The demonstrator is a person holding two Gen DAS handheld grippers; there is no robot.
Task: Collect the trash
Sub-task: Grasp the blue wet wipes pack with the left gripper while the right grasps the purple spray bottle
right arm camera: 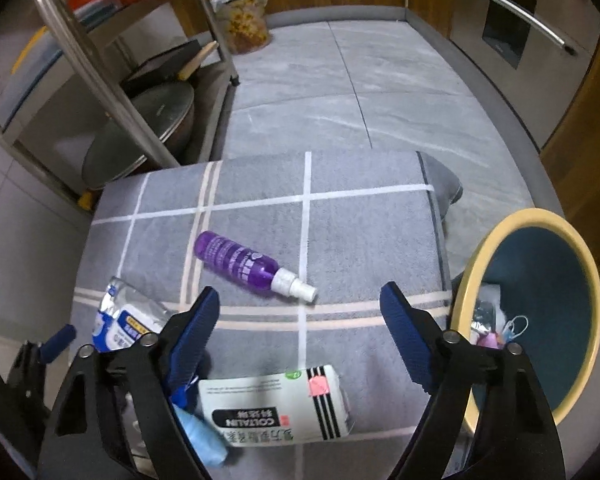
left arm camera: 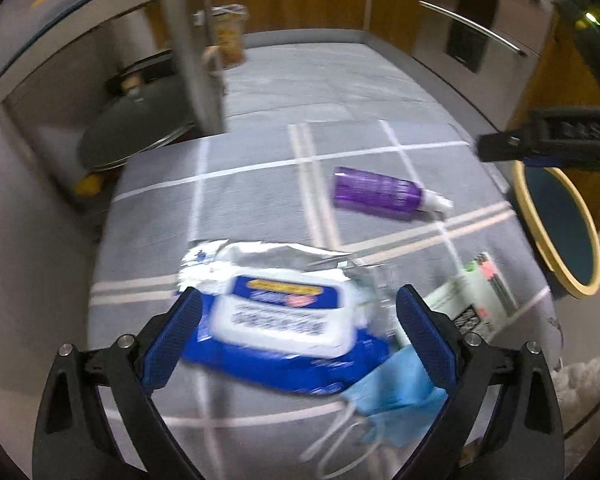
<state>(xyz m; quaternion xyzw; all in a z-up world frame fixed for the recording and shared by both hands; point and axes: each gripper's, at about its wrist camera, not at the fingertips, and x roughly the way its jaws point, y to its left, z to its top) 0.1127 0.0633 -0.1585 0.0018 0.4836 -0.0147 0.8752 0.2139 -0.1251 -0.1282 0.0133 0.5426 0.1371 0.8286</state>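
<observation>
Trash is partly picked up: the bin [right arm camera: 500,248] by the grey mat [right arm camera: 360,232] already holds a mask and some wrappers. Left on the mat are a purple spray bottle [right arm camera: 240,262], a wipes pack [left arm camera: 284,316], a blue mask [left arm camera: 388,396] and a white pack [right arm camera: 276,408] reading "COLTALIN". The left tongs [left arm camera: 298,312] are wide open around the wipes pack, and the right tongs [right arm camera: 300,312] are wide open and empty.

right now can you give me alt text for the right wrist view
The open right claw hovers over a grey checked mat holding a purple spray bottle, a white tissue pack, a wipes pack and a blue face mask. A yellow-rimmed bin with some trash inside stands at right.
</observation>
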